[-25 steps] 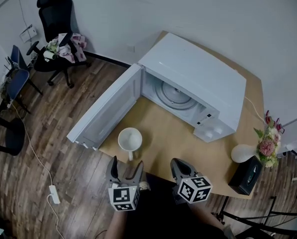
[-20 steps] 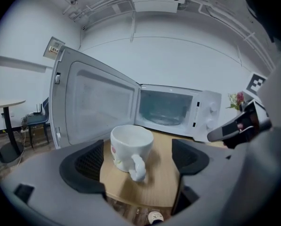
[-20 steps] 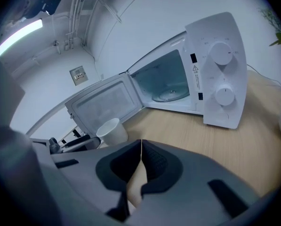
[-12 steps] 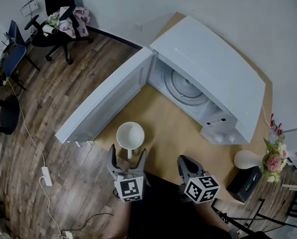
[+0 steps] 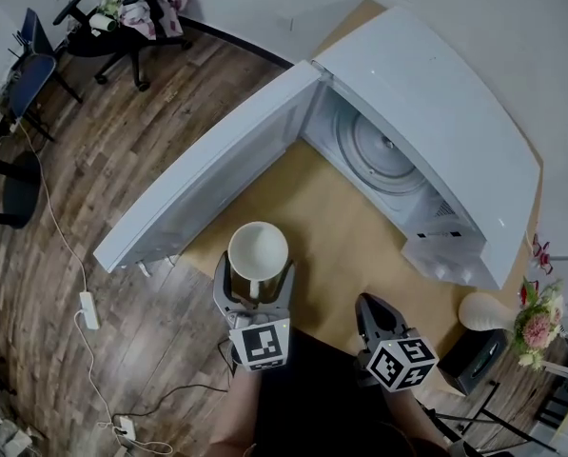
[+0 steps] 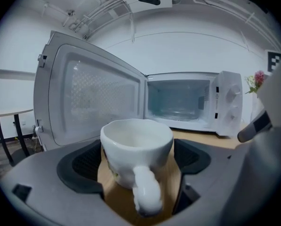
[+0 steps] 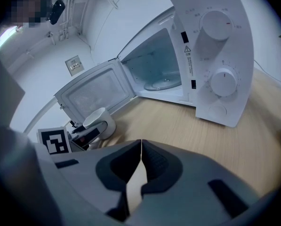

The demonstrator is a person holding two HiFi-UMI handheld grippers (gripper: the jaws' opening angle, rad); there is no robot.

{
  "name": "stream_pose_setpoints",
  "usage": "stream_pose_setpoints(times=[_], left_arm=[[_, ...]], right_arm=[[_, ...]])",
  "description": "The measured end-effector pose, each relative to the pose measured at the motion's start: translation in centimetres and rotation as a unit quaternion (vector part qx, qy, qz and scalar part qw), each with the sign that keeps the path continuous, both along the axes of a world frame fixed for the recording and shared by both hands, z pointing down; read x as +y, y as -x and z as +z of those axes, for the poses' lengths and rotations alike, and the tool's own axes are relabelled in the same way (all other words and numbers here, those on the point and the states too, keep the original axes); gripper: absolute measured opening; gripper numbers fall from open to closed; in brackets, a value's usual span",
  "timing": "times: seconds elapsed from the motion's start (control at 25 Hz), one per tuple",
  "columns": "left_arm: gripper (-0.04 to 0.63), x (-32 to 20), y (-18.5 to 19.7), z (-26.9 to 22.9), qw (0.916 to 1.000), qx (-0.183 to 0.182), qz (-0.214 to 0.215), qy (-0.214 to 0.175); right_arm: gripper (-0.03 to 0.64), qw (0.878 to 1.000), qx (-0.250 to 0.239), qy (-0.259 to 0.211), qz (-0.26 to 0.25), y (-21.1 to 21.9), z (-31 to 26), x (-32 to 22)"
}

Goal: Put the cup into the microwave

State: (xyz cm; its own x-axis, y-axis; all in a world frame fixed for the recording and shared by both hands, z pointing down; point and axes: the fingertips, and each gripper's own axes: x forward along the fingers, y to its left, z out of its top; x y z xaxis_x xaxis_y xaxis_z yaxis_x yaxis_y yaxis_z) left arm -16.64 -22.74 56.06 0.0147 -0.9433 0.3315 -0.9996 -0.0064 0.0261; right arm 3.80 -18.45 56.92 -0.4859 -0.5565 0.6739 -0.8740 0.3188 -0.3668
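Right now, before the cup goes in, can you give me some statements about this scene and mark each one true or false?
1. The door of the microwave stands open. True.
2. The cup is already inside the microwave. False: it stands on the table, in front of the open door.
3. The left gripper has its fingers shut tight on the cup. False: they have just been opening and stand apart, the cup between them.
4. The right gripper has its fingers together, with nothing between them. True.
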Motion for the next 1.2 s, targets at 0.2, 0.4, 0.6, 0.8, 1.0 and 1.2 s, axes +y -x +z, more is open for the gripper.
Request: stream_pose_setpoints(times=[0.2, 0.4, 0.6, 0.8, 1.0, 1.2], left_arm=[[0.454, -1.1, 0.3, 0.2, 0.9999, 0.001, -0.008, -0.008], [0.454, -1.8, 0.3, 0.3, 0.9999, 0.001, -0.011, -0.008], [0.453, -2.4, 0.4, 0.3, 0.9997, 0.005, -0.022, -0.009], [0.453, -2.4, 0.5, 0.2, 0.9995, 0.009, -0.026, -0.012], [0.453, -2.3, 0.4, 0.3, 0.9996, 0.011, -0.024, -0.011], [0.454, -2.2, 0.0, 0.2, 0.9996, 0.019, -0.015, -0.012]], right_arm=[[-0.005, 1.0, 0.002, 0.01, -0.004, -0.4, 0.7, 0.0], [-0.005, 1.0, 0.002, 0.013, 0.0, -0.9, 1.1, -0.1], [-0.006, 1.0, 0.001, 0.012, 0.006, -1.3, 1.0, 0.0], [-0.006, 1.0, 0.001, 0.01, 0.014, -2.0, 0.9, 0.2], [-0.006, 1.0, -0.005, 0.008, 0.018, -2.1, 0.8, 0.4], [-0.006, 1.0, -0.011, 0.003, 0.025, -2.2, 0.5, 0.2]])
